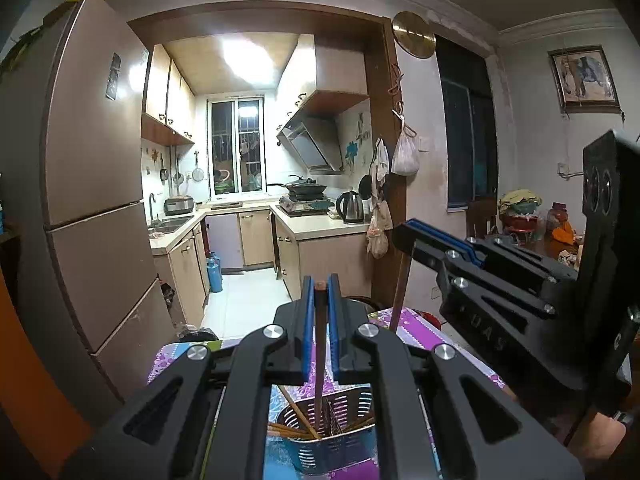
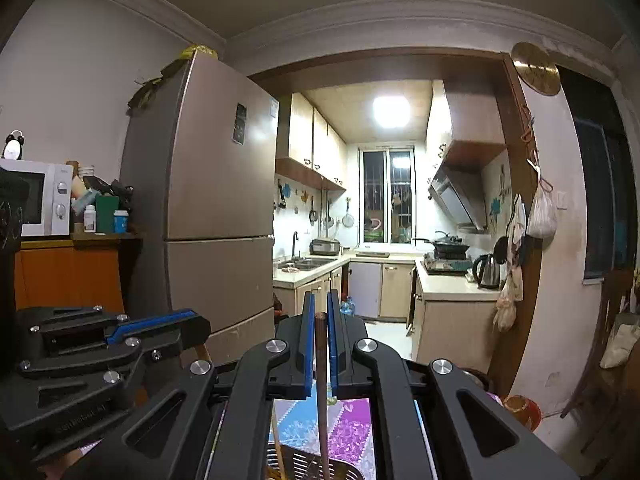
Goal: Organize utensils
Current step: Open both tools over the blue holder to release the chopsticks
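Observation:
In the left wrist view my left gripper point(image 1: 320, 285) is shut on a brown chopstick point(image 1: 320, 360) that stands upright, its lower end inside a perforated utensil holder point(image 1: 340, 412) holding other chopsticks. To the right, my right gripper point(image 1: 405, 235) is shut on a second chopstick point(image 1: 401, 292) that hangs down over the table. The right wrist view shows that gripper point(image 2: 320, 306) clamping its chopstick point(image 2: 321, 380) above the holder point(image 2: 296, 462); whether the tip is inside is hidden. At the left of that view sits the left gripper point(image 2: 196, 322).
The holder stands on a table with a purple and blue floral cloth point(image 1: 416, 332). A tall fridge point(image 2: 216, 200) stands left of the kitchen doorway. A microwave point(image 2: 40, 200) sits on an orange cabinet. Jars and clutter point(image 1: 520, 212) crowd a table at the right.

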`<state>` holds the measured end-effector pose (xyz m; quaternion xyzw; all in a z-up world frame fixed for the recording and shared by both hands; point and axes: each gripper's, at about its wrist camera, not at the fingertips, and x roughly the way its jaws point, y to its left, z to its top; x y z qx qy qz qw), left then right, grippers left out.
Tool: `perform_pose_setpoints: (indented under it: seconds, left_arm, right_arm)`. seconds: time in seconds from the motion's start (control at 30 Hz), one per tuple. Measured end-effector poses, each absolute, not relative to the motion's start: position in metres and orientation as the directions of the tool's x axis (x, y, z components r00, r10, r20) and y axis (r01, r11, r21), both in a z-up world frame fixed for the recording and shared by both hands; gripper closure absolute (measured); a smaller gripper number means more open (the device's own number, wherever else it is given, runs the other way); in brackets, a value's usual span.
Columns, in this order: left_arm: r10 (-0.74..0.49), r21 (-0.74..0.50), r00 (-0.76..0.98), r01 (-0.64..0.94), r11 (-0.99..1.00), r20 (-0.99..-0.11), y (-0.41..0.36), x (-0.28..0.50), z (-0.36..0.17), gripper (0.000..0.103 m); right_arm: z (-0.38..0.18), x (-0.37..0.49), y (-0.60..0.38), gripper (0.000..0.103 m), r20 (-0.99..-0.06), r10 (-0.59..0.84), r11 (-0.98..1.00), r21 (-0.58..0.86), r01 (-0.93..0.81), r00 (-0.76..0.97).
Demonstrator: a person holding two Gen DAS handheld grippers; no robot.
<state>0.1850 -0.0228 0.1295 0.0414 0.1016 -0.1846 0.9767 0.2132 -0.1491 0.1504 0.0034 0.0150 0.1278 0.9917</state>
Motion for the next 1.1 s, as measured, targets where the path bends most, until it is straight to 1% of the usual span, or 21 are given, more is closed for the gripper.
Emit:
perform_pose_setpoints:
  seconds: [0.23, 0.5, 0.73, 0.77, 0.87, 1.1]
  left_arm:
    - [-0.365, 0.033, 0.902, 0.382, 0.924, -0.229, -0.032, 0.203, 0.116, 0.098]
    - [-0.371, 0.012, 0.894, 0.386, 0.922, -0.250, -0.028, 0.224, 0.103, 0.098]
    - [-0.361, 0.006, 0.895, 0.376, 0.927, -0.263, -0.024, 0.230, 0.098, 0.098]
    - [-0.361, 0.005, 0.894, 0.376, 0.927, -0.264, -0.024, 0.231, 0.099, 0.098]
    - [-0.362, 0.003, 0.894, 0.376, 0.926, -0.264, -0.023, 0.230, 0.100, 0.097]
    - [-0.356, -0.006, 0.897, 0.367, 0.930, -0.261, -0.018, 0.225, 0.101, 0.097]
  right_arm:
    - [0.126, 0.237, -0.150, 0.096, -0.079, 0.251, 0.968, 0.025, -0.249, 0.965]
    - [0.109, 0.250, -0.148, 0.096, -0.112, 0.249, 0.968, 0.034, -0.247, 0.962]
    - [0.109, 0.250, -0.144, 0.096, -0.106, 0.250, 0.968, 0.018, -0.249, 0.963]
    - [0.110, 0.249, -0.143, 0.094, -0.102, 0.247, 0.969, 0.016, -0.247, 0.964]
    - [0.113, 0.244, -0.144, 0.077, -0.084, 0.239, 0.971, 0.015, -0.239, 0.967]
    - [0.124, 0.228, -0.142, 0.074, -0.050, 0.225, 0.974, -0.012, -0.226, 0.973]
